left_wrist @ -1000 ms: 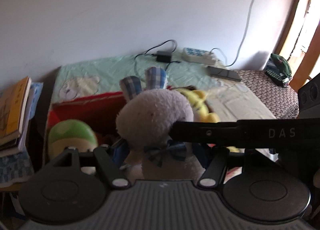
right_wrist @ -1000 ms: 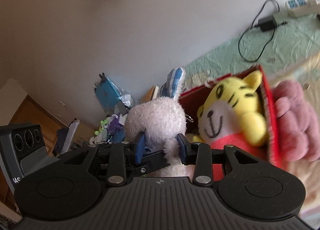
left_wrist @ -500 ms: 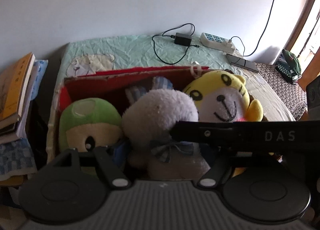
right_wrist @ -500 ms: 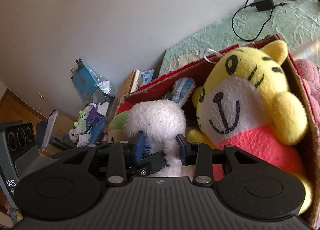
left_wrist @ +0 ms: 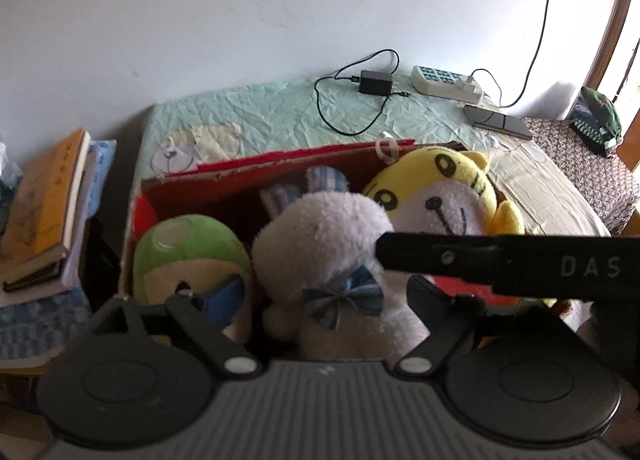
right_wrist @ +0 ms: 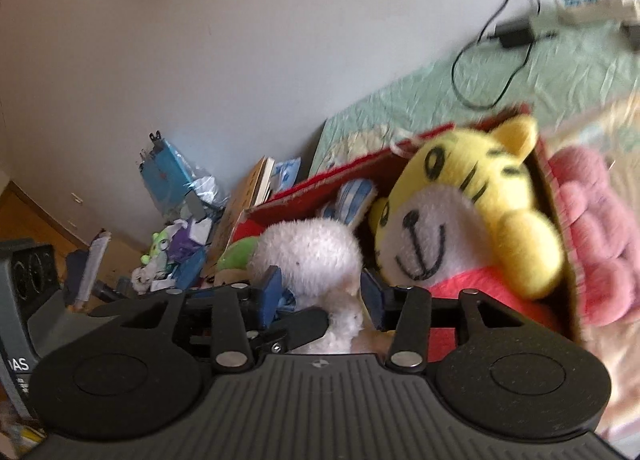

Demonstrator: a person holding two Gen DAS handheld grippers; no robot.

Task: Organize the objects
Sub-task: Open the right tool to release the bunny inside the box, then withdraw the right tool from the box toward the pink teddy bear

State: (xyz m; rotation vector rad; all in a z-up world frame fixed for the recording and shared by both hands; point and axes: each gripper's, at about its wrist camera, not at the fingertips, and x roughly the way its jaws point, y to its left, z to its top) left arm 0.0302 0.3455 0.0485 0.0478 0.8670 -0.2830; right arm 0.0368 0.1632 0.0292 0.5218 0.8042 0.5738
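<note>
A white plush rabbit point(left_wrist: 324, 244) with plaid ears and a blue bow sits in a red cardboard box point(left_wrist: 280, 164), between a green mushroom plush point(left_wrist: 188, 248) and a yellow tiger plush point(left_wrist: 444, 188). My left gripper point(left_wrist: 326, 296) is open, its fingers standing apart on either side of the rabbit's neck. My right gripper point(right_wrist: 320, 292) is also open around the rabbit point(right_wrist: 308, 248), its blue pads slightly off the fur. The right gripper's body crosses the left wrist view. The tiger point(right_wrist: 460, 220) fills the box's right side.
The box stands on a green bed sheet point(left_wrist: 260, 112) with a charger point(left_wrist: 374, 82), power strip point(left_wrist: 444, 82) and phone point(left_wrist: 500, 122) behind. Books point(left_wrist: 44, 204) are stacked left of it. A pink plush point(right_wrist: 592, 228) lies outside the box's right wall. Clutter point(right_wrist: 176, 228) sits on the floor.
Both grippers lowered the rabbit from above the box into it, between the mushroom and the tiger. Both sets of jaws have since widened off the rabbit.
</note>
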